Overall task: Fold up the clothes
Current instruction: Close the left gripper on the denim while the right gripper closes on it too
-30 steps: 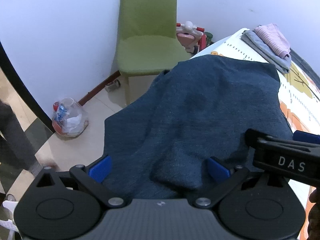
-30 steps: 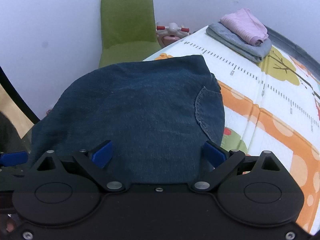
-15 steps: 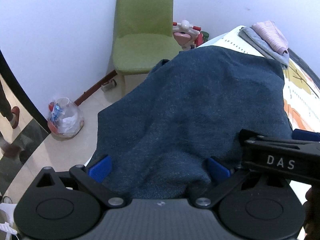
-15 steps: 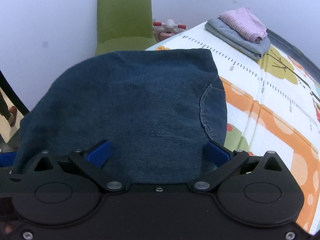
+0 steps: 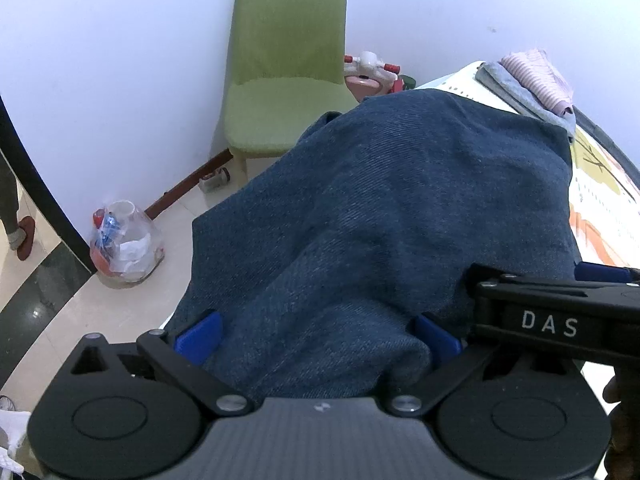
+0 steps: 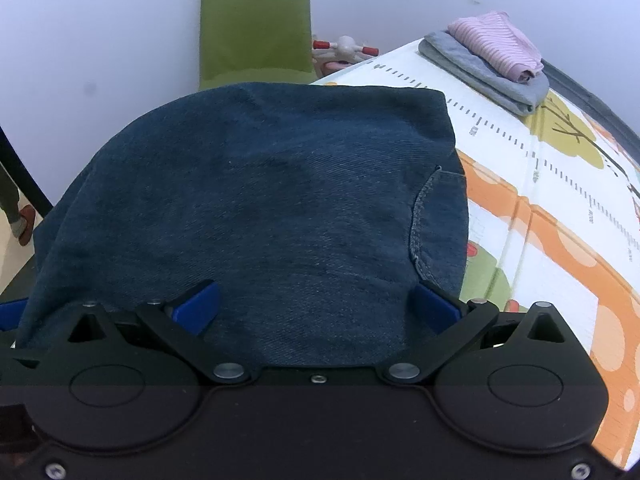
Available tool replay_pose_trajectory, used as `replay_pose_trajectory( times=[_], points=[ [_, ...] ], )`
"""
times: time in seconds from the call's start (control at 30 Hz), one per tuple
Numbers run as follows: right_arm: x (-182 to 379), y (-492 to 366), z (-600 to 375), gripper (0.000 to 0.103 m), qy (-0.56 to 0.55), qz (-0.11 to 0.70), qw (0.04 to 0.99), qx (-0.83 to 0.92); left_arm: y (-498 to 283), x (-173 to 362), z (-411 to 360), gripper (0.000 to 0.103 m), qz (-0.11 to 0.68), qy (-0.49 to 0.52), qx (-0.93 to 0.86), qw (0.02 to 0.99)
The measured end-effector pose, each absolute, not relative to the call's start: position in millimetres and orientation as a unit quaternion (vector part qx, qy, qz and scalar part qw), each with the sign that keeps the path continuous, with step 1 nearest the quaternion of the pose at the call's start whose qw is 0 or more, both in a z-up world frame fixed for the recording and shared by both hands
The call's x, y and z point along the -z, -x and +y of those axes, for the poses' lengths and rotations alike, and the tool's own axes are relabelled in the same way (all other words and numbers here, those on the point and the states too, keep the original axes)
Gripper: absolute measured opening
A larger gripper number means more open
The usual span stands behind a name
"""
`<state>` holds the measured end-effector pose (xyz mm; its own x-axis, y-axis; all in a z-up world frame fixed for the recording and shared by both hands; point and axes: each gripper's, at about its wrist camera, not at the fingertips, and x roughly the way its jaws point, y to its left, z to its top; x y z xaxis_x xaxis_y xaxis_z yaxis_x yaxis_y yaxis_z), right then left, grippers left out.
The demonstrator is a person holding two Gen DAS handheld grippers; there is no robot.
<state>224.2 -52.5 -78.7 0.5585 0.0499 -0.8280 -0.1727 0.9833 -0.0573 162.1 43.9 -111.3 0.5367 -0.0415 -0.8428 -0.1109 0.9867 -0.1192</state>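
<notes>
Left gripper (image 5: 318, 334): blue fingers (image 5: 198, 336) spread wide, denim jeans (image 5: 400, 220) draped over the gap between them. Fingertips are buried under cloth, so I cannot tell if anything is actually pinched.

Right gripper (image 6: 316, 304): same picture. Blue fingers (image 6: 196, 304) wide apart, jeans (image 6: 260, 208) lying across and over them, tips hidden. Cannot tell whether it has a grip.

The two grippers sit just beside each other: the right one shows at the right edge of the left view, "DAS" on its side.

Jeans: dark blue, bunched up in a raised hump in front of both cameras, near edge at the grippers, far edge on the play mat (image 6: 560, 220). A stitched pocket (image 6: 436, 216) shows on the right side. The left part hangs past the mat edge over the floor.

Far right on the mat: folded stack, grey garment (image 6: 484, 68) underneath, pink striped one (image 6: 496, 42) on top, well apart from the jeans.

Beyond: green chair (image 5: 284, 64) against the wall, toy scooter (image 5: 370, 74) just right of it, plastic bag of rubbish (image 5: 124, 244) on the floor at left.
</notes>
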Motion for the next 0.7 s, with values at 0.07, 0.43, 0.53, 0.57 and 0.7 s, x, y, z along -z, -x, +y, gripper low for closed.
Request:
replay_pose_trajectory(
  times=[0.07,0.43,0.53,0.57,0.7],
  points=[
    [81,-224,-52,0.103,0.066,0.465,0.881,-0.063,-162,111,43,0.103,0.479,0.077,-0.02,0.874],
    [74,-220,-51,0.058,0.061,0.467,0.877,-0.089,-157,101,37,0.082,0.475,0.068,-0.009,0.877],
    [70,-220,-53,0.045,0.056,0.468,0.877,-0.091,-155,96,37,0.072,0.474,0.07,-0.008,0.877],
    [68,-220,-55,0.043,0.05,0.471,0.876,-0.091,-154,95,37,0.069,0.474,0.072,-0.008,0.878],
    [61,-220,-64,0.037,0.026,0.478,0.873,-0.095,-150,88,37,0.054,0.471,0.075,-0.008,0.879]
  ],
)
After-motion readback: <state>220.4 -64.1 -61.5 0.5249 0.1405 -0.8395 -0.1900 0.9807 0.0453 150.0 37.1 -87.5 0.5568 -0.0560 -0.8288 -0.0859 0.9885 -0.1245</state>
